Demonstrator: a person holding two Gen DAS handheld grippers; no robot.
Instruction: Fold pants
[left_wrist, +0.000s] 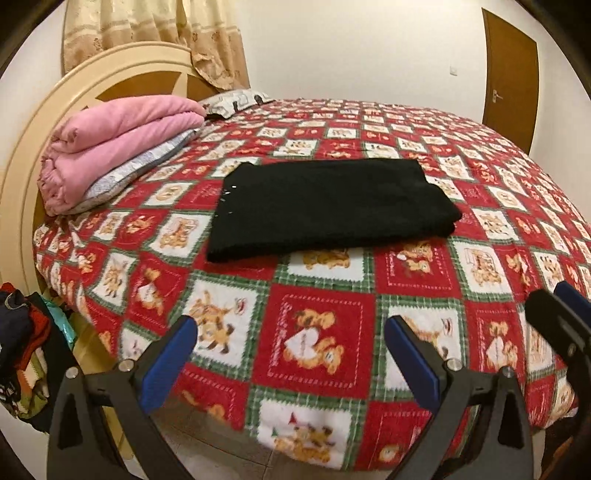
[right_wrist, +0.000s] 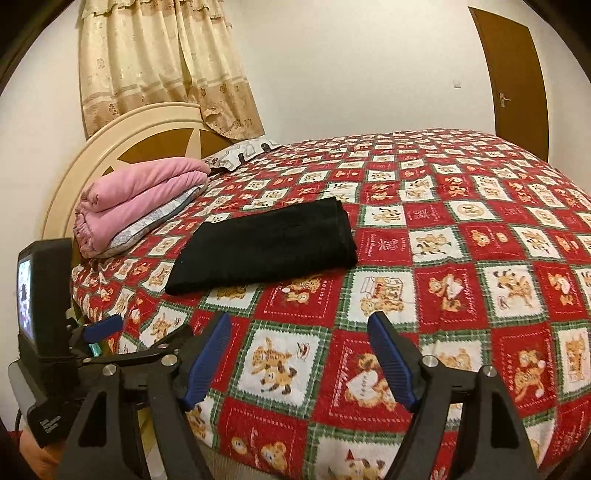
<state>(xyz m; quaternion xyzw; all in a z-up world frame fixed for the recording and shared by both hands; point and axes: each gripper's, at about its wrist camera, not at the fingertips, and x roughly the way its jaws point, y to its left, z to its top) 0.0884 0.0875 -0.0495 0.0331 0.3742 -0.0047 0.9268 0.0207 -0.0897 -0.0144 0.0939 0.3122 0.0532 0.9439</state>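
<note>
Ahead of both claws, well apart: black pants (left_wrist: 332, 206) folded flat on bed (left_wrist: 317, 332); left claw (left_wrist: 291, 332), right claw (right_wrist: 299, 332) open, empty; judged finished, withdraw without snagging

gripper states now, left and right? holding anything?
Left gripper: open, holding nothing.
Right gripper: open, holding nothing; the folded black pants lie on the bed beyond both.

a red, green and white bedspread (left_wrist: 317, 332) printed with teddy bears covers the bed. a folded pink blanket (left_wrist: 110, 147) lies on a pale pillow (left_wrist: 122, 173) by the cream headboard (left_wrist: 22, 177). beige curtains (right_wrist: 159, 62) hang behind it. a brown door (right_wrist: 517, 81) stands in the far wall. a heap of clothes (left_wrist: 22, 350) sits beside the bed.
</note>
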